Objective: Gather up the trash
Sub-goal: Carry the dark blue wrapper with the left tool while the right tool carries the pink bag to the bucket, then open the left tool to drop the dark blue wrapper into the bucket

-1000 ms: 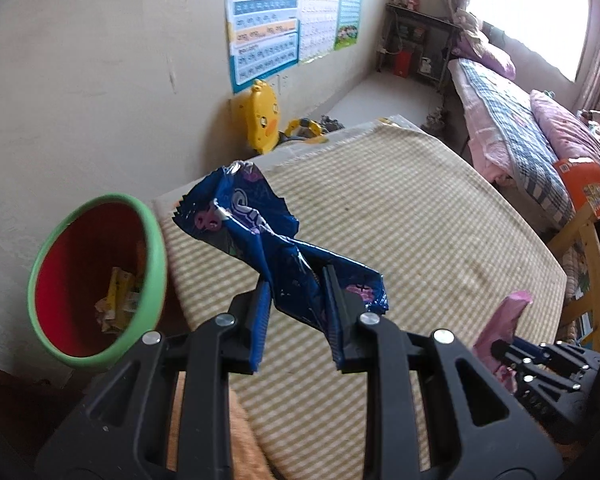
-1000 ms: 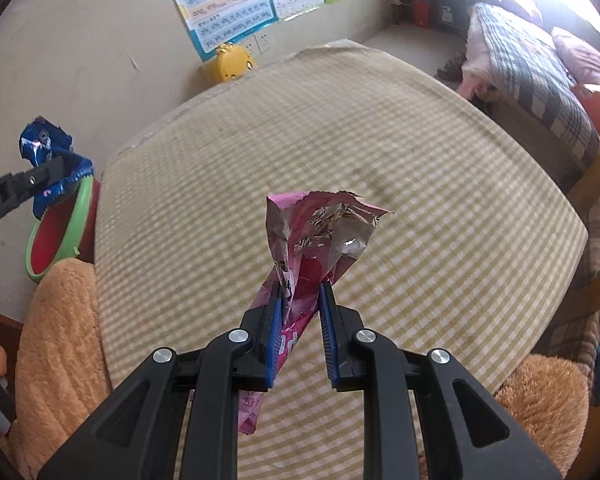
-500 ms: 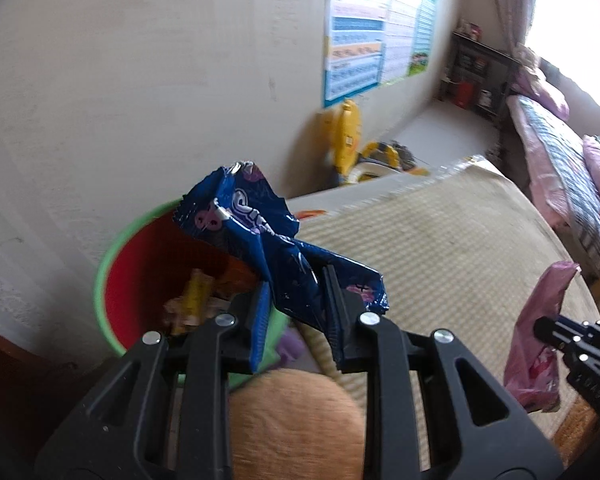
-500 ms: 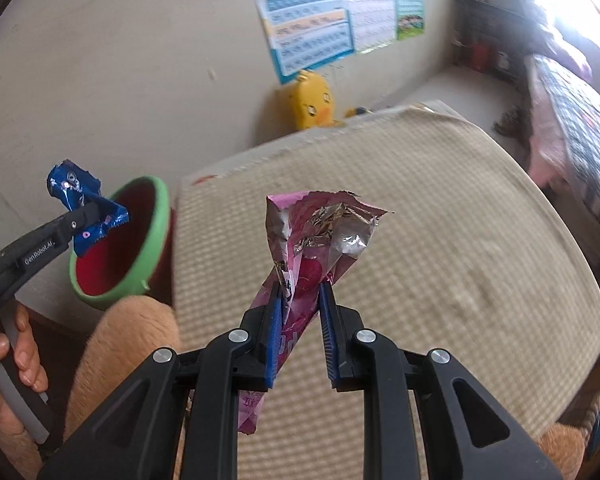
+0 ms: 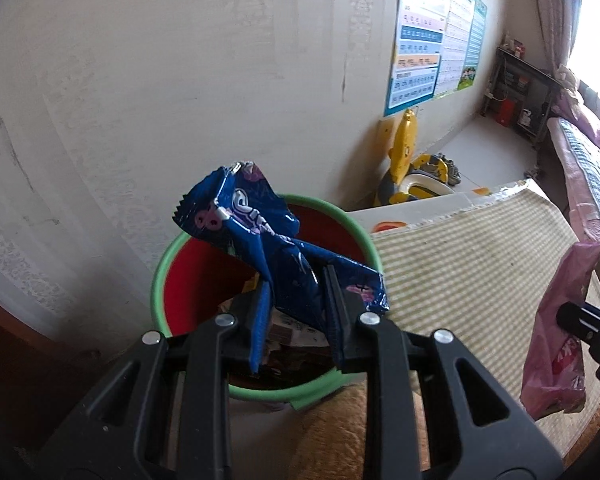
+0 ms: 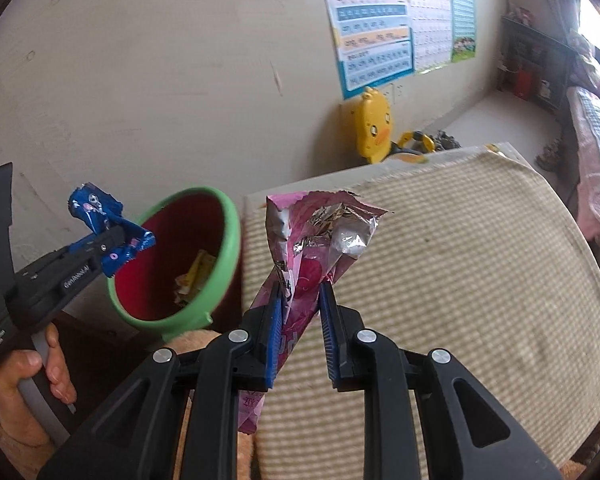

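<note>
Two grippers each pinch a piece of trash: the left gripper (image 5: pixel 296 312) squeezes a crinkled blue wrapper (image 5: pixel 260 240) right over the red bin with a green rim (image 5: pixel 160 280), while the right gripper (image 6: pixel 300 328) squeezes a torn pink bag (image 6: pixel 312 248) above the checked table (image 6: pixel 480 280).

My grippers: two, left gripper (image 5: pixel 296 308) and right gripper (image 6: pixel 300 332)
Wrappers in my jaws: two, a blue wrapper (image 5: pixel 268 248) and a pink wrapper (image 6: pixel 320 248)
Bins: one, a green-rimmed bin (image 6: pixel 232 240) at 10 o'clock of my right gripper
Wall charts: three, charts (image 6: pixel 372 24) at 12 o'clock
Yellow duck chairs: one, the duck chair (image 6: pixel 374 128)
Beds: one, a bed (image 6: pixel 596 152) at 2 o'clock
</note>
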Tool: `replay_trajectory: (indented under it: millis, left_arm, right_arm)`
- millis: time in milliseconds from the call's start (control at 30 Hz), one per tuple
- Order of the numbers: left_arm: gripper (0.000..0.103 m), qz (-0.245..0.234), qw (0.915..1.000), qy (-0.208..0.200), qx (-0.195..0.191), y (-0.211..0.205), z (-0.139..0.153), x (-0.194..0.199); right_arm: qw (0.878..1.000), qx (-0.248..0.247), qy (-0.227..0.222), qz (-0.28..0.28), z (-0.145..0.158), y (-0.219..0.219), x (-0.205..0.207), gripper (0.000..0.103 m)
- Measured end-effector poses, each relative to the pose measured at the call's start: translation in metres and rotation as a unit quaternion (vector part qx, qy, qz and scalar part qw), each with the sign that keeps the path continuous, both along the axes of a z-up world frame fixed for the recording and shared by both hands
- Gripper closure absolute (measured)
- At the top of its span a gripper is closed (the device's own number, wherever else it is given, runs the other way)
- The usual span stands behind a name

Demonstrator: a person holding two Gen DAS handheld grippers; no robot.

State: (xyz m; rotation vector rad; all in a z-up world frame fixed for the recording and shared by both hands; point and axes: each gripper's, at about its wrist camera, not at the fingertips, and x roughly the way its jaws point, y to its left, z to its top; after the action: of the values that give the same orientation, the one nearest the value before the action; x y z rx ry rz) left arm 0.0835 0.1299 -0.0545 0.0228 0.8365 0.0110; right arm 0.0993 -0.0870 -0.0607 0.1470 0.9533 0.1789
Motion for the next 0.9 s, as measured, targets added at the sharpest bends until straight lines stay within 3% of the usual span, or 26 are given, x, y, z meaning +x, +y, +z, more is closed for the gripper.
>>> replay_trajectory:
  millis: [533,900]
  left_arm:
    - [0.079,0.030,0.9994,0.012,0.008,0.036,-0.013,0.020]
    - [0.078,0.041,0.9986,0.033,0.001,0.050,-0.030,0.033]
  right_arm:
    - [0.998,-0.001,-0.009,0.059,0.004,0.062,0.046,0.084]
    - [0.997,-0.003,-0.005,0.079,-0.002,0.080,0.059,0.084]
